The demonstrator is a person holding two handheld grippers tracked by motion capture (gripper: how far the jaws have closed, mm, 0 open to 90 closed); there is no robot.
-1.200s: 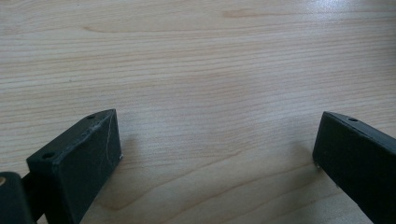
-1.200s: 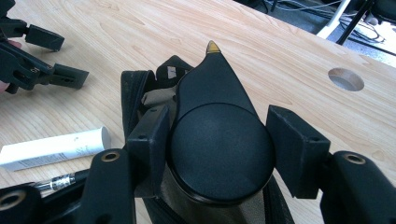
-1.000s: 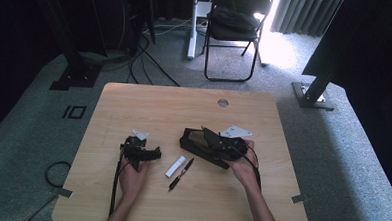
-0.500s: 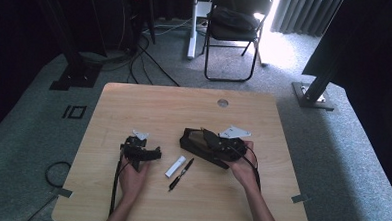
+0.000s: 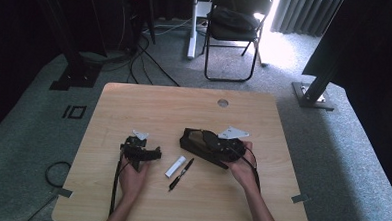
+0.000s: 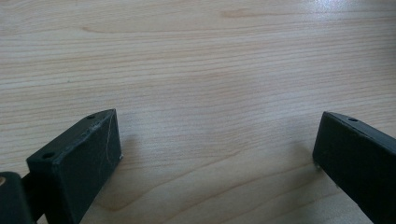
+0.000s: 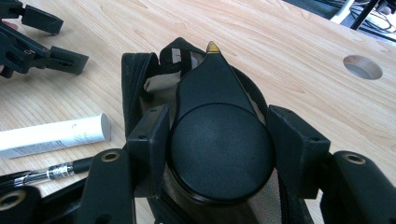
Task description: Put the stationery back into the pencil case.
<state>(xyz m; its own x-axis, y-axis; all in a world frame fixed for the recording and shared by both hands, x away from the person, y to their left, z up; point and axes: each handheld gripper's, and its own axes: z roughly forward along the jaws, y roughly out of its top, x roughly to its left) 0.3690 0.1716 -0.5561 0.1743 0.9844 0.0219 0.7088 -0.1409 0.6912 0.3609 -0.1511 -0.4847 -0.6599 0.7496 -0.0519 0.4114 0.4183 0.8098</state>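
Right gripper view: fingers (image 7: 219, 140) clasping a round black case (image 7: 219, 154), seemingly inside an unzipped pouch (image 7: 140, 79); left gripper (image 6: 215, 154) released.

A light wooden table (image 5: 149, 103) carries a white tube (image 5: 175, 166) and a black pen (image 5: 181, 174) between the two grippers, and an open black pouch (image 5: 195, 140) at the right gripper (image 7: 217, 135).

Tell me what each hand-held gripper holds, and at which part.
The right hand-held gripper clamps a black round-bodied object at its wide round end, over an open black pouch. The left hand-held gripper holds nothing.
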